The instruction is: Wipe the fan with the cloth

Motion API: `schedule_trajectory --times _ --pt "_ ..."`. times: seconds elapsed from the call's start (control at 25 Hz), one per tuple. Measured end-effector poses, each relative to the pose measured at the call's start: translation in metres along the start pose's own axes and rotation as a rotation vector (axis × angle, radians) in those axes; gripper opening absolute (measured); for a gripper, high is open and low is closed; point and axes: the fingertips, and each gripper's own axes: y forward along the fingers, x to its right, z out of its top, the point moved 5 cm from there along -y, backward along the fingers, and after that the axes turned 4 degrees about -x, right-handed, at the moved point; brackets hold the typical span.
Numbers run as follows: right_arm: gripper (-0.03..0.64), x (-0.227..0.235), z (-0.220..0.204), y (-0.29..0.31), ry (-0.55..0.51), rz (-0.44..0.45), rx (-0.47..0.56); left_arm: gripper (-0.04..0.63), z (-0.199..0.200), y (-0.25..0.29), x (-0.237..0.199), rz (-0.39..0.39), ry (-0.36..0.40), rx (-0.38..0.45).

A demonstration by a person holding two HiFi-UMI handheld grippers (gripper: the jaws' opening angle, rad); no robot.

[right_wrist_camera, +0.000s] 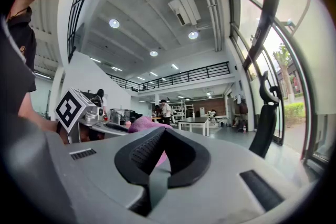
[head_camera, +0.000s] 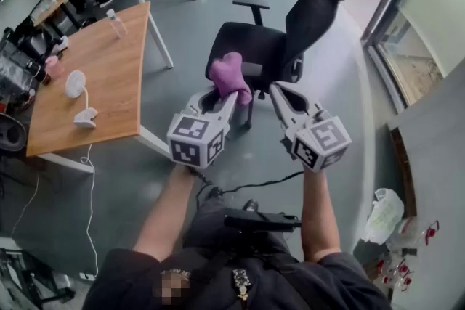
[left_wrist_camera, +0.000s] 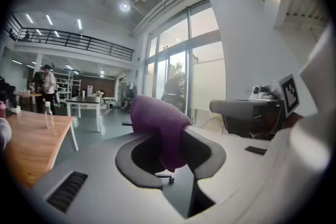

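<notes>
We've got the purple cloth [head_camera: 231, 76] at frame centre, pinched in the left gripper [head_camera: 227, 96] jaws and drooping limp over them. We judge it soft and light, with nothing to break, and a pinch on a bunched fold like this one should hold. The small white desk fan [head_camera: 75, 86] stands well apart, on the wooden tabletop [head_camera: 109, 76] at the left of the head view. It looks light and tippy on its thin neck, so we'd steady the base before rubbing the head. The right gripper [head_camera: 282, 92] is beside the left, jaws closed on nothing. Behind both stands a black office chair [head_camera: 270, 47]. We can read no brand or writing on fan or cloth; there are only the square markers on the cubes.
</notes>
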Motion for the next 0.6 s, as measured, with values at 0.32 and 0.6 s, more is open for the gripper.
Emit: schedule_trajectory --times 0.32,0.6 --pt "0.002 -0.072 0.003 0.082 -0.015 0.214 -0.019 0.097 -0.018 -0.084 -0.08 0.225 -0.06 0.011" --pt "0.002 -0.159 0.004 0.168 -0.044 0.447 -0.044 0.097 -0.042 -0.172 -0.159 0.446 -0.138 0.021"
